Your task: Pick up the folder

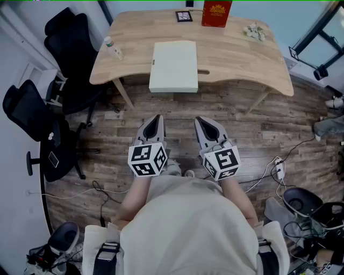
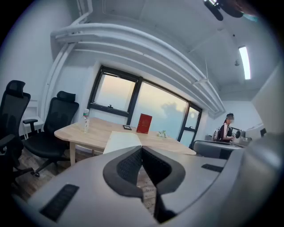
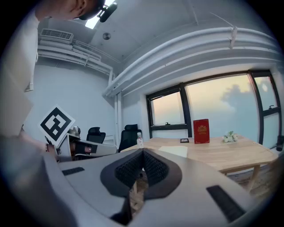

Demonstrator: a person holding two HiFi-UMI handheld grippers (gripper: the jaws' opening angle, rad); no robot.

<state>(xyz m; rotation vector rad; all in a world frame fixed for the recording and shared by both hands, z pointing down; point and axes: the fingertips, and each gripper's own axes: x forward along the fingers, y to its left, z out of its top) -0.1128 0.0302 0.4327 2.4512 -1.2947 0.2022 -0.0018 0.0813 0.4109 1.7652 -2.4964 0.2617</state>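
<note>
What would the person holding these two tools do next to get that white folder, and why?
Probably move the left gripper and right gripper forward toward the folder at the near edge of the table; both are shut, empty and short of it.

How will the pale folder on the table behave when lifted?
The folder looks flat and thin, so it is probably light and may flex or droop. Its near edge seems to overhang the table, likely giving a jaw room underneath.

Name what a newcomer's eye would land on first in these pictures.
The pale folder lies at the near edge of the wooden table, with a red box upright at the far edge. Nearer, over the floor, the left gripper and right gripper point toward it, both shut and empty.
</note>
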